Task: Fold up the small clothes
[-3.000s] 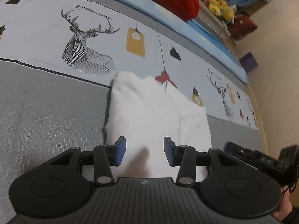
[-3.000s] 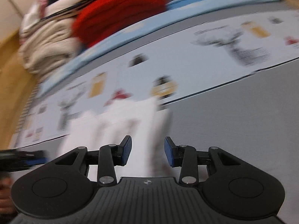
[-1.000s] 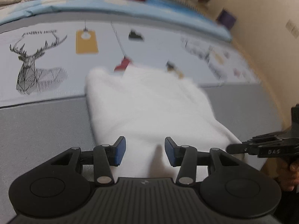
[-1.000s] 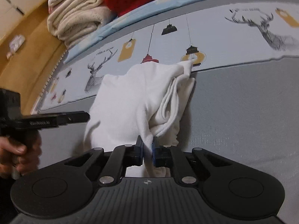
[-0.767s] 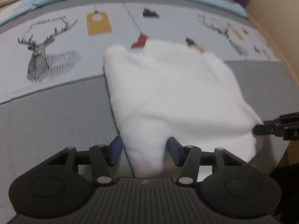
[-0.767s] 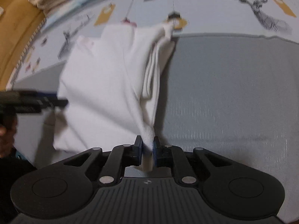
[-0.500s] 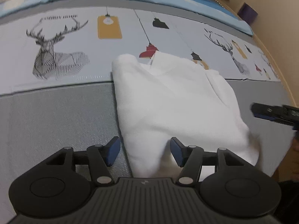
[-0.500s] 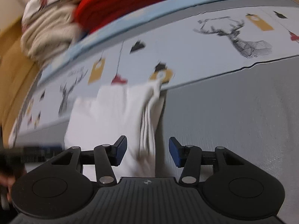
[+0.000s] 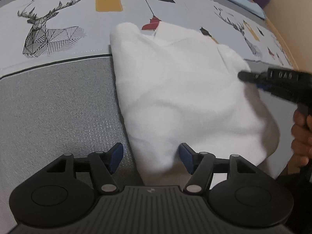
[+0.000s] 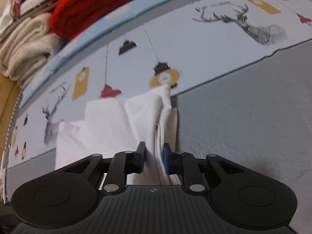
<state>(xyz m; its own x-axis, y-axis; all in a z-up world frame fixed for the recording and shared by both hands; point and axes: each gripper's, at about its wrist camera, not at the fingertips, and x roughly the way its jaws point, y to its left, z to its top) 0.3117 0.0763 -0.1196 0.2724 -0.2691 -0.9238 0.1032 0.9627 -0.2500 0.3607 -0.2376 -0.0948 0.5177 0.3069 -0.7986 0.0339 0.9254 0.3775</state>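
Observation:
A white garment (image 9: 175,89) lies folded on the bed, half on the grey part and half on the printed part. My left gripper (image 9: 151,159) hangs over its near corner. Its jaws are opening, and the corner lies loose between them without touching the pads. In the right wrist view the garment's (image 10: 117,122) stacked folded edge runs straight into my right gripper (image 10: 153,157). Those jaws are closing and both blue pads sit against the layers. The left wrist view also shows the right gripper (image 9: 243,76) at the garment's right side.
The bed cover (image 9: 48,101) is grey near me and pale with deer and lamp prints farther off. A red knit (image 10: 101,5) and cream towels (image 10: 25,44) are stacked at the bed's far edge. A person's hand (image 9: 301,136) holds the right gripper.
The right gripper let go of the lifted cloth, opened wide, shifted along the folded edge and narrowed onto it again. The garment settled flat. The left jaws spread wider.

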